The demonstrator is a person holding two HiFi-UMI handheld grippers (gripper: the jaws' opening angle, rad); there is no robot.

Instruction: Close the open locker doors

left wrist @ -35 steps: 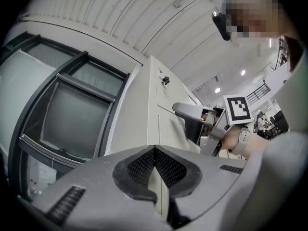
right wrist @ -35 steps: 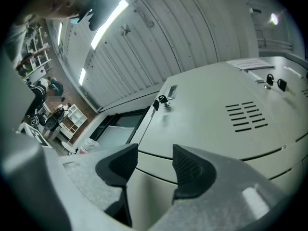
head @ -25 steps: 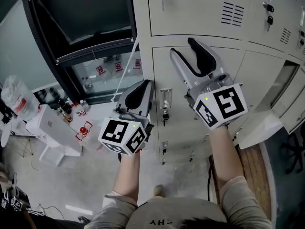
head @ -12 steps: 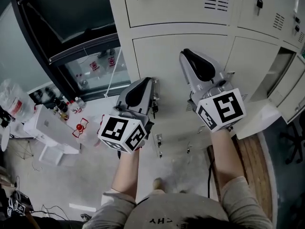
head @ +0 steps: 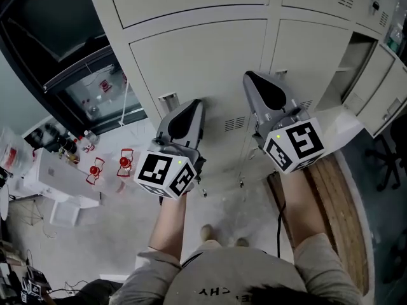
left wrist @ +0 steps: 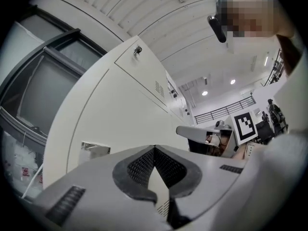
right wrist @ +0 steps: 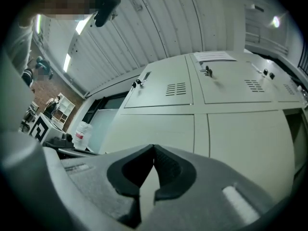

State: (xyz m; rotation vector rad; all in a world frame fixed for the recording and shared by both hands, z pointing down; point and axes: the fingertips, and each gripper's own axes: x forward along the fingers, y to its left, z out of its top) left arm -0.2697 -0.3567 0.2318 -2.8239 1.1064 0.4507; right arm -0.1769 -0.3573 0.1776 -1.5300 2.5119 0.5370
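A bank of pale grey lockers (head: 203,68) fills the top of the head view. Low at the right, one locker door (head: 343,127) hangs open beside its dark compartment (head: 354,59). Another door (head: 389,100) stands ajar at the far right. My left gripper (head: 196,102) (left wrist: 154,148) is shut and empty, pointing at a closed door near a latch plate (left wrist: 94,150). My right gripper (head: 249,75) (right wrist: 154,147) has just been closing with nothing between its jaws. It now stands shut, facing closed doors left of the open one.
A black-framed glass unit (head: 76,56) stands left of the lockers. Below it on the floor are a white box (head: 57,176) and red-marked items (head: 95,169). A wooden strip (head: 337,215) and a cable (head: 278,221) run along the floor at right.
Both grippers have sunk in front of the lockers, and the latch that lay between them now lies left of the left gripper. The right gripper's jaws have gone from wide open to shut.
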